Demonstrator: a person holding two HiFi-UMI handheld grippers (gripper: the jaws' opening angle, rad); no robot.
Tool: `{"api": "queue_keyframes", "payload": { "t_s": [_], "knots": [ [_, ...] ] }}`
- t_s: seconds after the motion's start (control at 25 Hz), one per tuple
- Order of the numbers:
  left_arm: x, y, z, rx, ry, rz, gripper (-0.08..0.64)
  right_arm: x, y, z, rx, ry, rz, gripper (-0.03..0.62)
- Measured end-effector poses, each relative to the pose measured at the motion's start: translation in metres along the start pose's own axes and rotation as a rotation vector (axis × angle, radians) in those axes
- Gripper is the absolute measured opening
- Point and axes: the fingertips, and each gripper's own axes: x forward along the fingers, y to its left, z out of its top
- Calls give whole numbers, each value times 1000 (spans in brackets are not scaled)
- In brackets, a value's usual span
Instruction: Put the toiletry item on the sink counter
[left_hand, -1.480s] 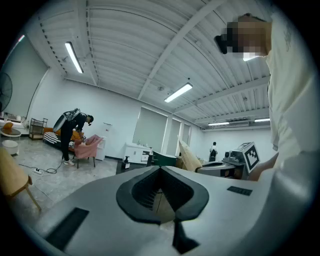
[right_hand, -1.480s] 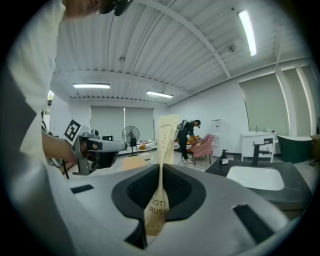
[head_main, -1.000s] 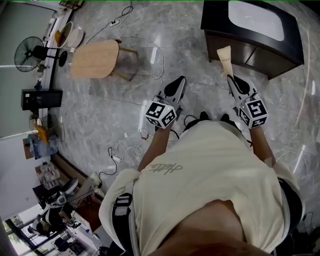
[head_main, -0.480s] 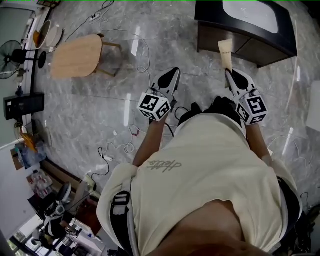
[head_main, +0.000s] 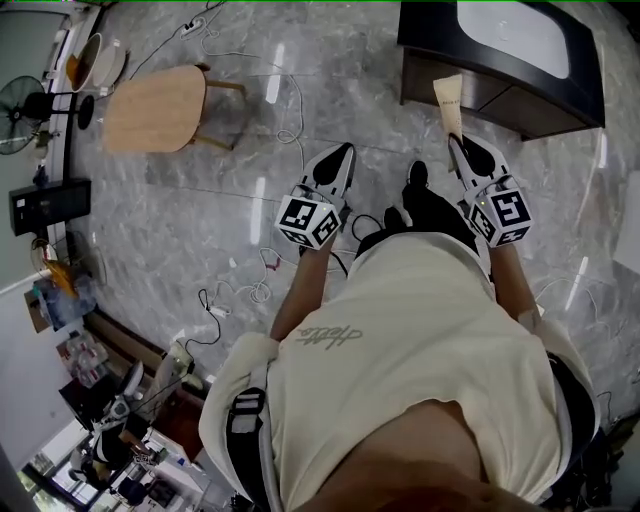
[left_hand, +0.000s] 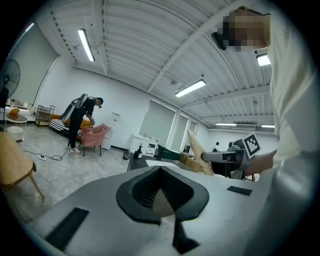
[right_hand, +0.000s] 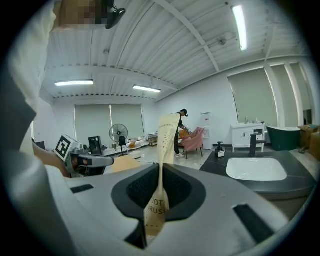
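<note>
My right gripper (head_main: 460, 142) is shut on a tall cream toiletry packet (head_main: 449, 102) that sticks up past its tips. In the right gripper view the packet (right_hand: 162, 150) stands upright between the closed jaws of the right gripper (right_hand: 161, 172). The dark sink counter (head_main: 590, 95) with its white basin (head_main: 515, 38) lies just ahead of the packet at the top right. The counter (right_hand: 300, 186), the basin (right_hand: 256, 169) and a black faucet (right_hand: 254, 141) show to the right of the packet. My left gripper (head_main: 335, 165) hangs over the marble floor, jaws together and holding nothing; the left gripper (left_hand: 161, 175) points into the room.
A wooden side table (head_main: 155, 108) stands at the upper left. Loose cables (head_main: 250, 285) trail across the floor near my feet. A fan (head_main: 30, 105) and shelves line the left wall. Far off, a person (left_hand: 80, 122) bends beside a pink chair (right_hand: 192, 140).
The sink counter has shifted slightly in view as I step toward it. Both grippers keep their pose and the packet stays clamped in the right one.
</note>
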Motion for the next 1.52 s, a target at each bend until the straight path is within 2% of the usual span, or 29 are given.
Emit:
{"api": "queue_keyframes", "payload": {
  "t_s": [0.16, 0.4, 0.72, 0.84, 0.96, 1.08, 1.24, 1.4, 1.52],
  "knots": [
    [29, 7, 18, 30, 0, 19, 3, 23, -34, -3, 39, -3, 20, 21],
    [95, 30, 51, -51, -25, 55, 3, 62, -88, 24, -10, -44, 63, 21],
    [169, 37, 82, -9, -32, 68, 3, 100, -158, 27, 40, -47, 102, 21],
    [185, 37, 78, -3, -4, 51, 3, 108, -168, 28, 28, -37, 100, 21],
    [199, 39, 80, 3, -10, 31, 3, 114, -176, 19, 52, -8, 93, 21],
    [209, 47, 85, 48, 3, 21, 3, 125, -181, 16, 70, 7, 79, 21],
    [224, 76, 80, 72, 37, 3, 3, 155, -184, 18, 66, 25, 65, 21],
    [239, 101, 83, 79, 45, -52, 3, 182, -182, 27, 53, 35, 30, 21],
    [256, 128, 106, 106, 29, -101, 3, 211, -183, 43, 59, 37, -1, 21]
  ]
}}
